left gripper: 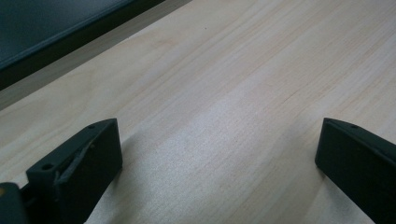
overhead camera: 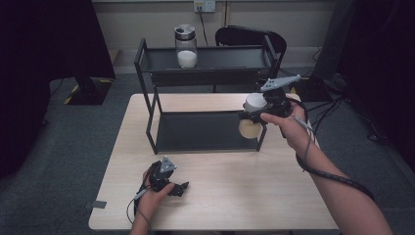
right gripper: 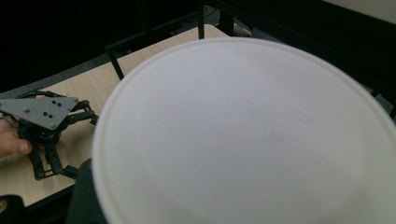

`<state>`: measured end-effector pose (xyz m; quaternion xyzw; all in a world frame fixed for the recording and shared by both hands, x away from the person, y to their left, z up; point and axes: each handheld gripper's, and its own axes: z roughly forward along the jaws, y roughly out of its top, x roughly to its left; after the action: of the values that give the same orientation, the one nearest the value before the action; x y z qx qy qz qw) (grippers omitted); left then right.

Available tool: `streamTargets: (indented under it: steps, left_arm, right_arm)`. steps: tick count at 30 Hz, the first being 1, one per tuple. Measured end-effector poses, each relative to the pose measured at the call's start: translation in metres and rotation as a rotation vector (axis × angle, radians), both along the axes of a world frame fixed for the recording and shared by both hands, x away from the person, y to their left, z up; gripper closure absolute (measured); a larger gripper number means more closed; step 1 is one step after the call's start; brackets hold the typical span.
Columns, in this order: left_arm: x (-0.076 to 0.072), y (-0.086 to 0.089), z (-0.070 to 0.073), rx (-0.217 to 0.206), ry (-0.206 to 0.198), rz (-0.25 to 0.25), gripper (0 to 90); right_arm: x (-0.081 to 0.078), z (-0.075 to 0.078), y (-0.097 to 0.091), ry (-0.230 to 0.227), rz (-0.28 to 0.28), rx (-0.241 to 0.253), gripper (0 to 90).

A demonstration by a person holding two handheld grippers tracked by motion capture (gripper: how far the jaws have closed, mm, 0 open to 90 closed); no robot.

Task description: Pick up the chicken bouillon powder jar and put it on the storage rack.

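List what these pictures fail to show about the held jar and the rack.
- Held jar: right gripper view is blocked by its blurred white lid, hiding the right gripper's pads and the jar's body.
- Its contents: high view, too small and partly behind the right gripper.
- Rack: left gripper view, cut off by the top edge.
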<state>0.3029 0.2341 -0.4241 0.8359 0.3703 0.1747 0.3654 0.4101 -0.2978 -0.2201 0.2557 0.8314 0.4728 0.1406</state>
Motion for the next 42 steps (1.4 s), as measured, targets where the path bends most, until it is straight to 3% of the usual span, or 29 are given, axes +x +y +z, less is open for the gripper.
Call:
streamTargets:
  steps: [22,33,42]
  left_arm:
    - [0.000,0.000,0.000,0.000,0.001,0.000,0.0]
    - [0.000,0.000,0.000,0.000,0.001,0.000,0.0]
    - [0.000,0.000,0.000,0.000,0.000,0.000,0.0]
  right_arm:
    - [0.022,0.068,0.035,-0.012,0.030,-0.015,36.0]
    - [0.028,0.103,0.049,-0.022,0.026,-0.061,36.0]
    - [0.035,0.120,0.057,-0.022,0.022,-0.056,36.1]
